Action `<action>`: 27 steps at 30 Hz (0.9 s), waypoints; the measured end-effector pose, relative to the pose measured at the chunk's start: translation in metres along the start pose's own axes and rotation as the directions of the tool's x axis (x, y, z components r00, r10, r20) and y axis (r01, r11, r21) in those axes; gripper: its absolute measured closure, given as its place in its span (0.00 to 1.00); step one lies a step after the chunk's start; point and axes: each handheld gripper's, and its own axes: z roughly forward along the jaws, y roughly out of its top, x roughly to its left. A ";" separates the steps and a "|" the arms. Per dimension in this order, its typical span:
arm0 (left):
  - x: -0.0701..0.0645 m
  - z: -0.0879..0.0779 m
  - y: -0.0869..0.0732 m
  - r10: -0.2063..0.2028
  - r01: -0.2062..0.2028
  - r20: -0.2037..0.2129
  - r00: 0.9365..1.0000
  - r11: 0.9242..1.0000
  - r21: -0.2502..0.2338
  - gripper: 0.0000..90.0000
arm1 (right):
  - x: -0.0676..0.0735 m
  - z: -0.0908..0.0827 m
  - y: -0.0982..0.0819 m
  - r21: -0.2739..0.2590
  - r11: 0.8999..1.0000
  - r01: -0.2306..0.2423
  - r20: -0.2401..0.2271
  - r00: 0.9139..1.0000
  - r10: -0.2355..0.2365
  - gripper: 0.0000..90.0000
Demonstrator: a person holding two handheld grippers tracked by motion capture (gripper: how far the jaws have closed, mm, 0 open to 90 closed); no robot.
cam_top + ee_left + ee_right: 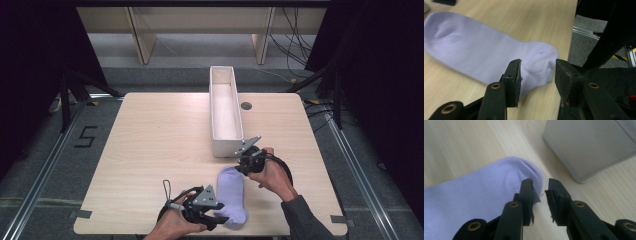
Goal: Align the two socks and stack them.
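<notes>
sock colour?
Plain pale lilac, no pattern. The sock shows best in the left gripper view.

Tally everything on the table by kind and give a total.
Sock, lilac, lying flat: 1
Long white bin: 1
Hand-held tool: 2, the left tool at the sock's near end, the right tool at its far end
Total: 4

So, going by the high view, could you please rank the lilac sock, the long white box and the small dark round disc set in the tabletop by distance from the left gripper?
Measured from the left gripper:
1. Lilac sock, directly at its jaws, near the table's front edge.
2. Long white box, beyond the sock, mid-table.
3. Small dark round disc, farthest, right of the box.
</notes>
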 end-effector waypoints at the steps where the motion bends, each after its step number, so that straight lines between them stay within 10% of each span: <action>1: 0.001 0.000 0.000 -0.009 0.008 -0.011 1.000 1.000 -0.004 0.62 | 0.001 0.000 0.000 -0.001 1.000 0.002 0.001 1.000 -0.002 0.81; 27: 0.001 0.043 0.001 -0.010 0.015 -0.047 0.999 0.995 0.095 0.50 | 0.011 0.018 -0.014 0.047 0.999 -0.018 -0.032 0.999 0.019 0.71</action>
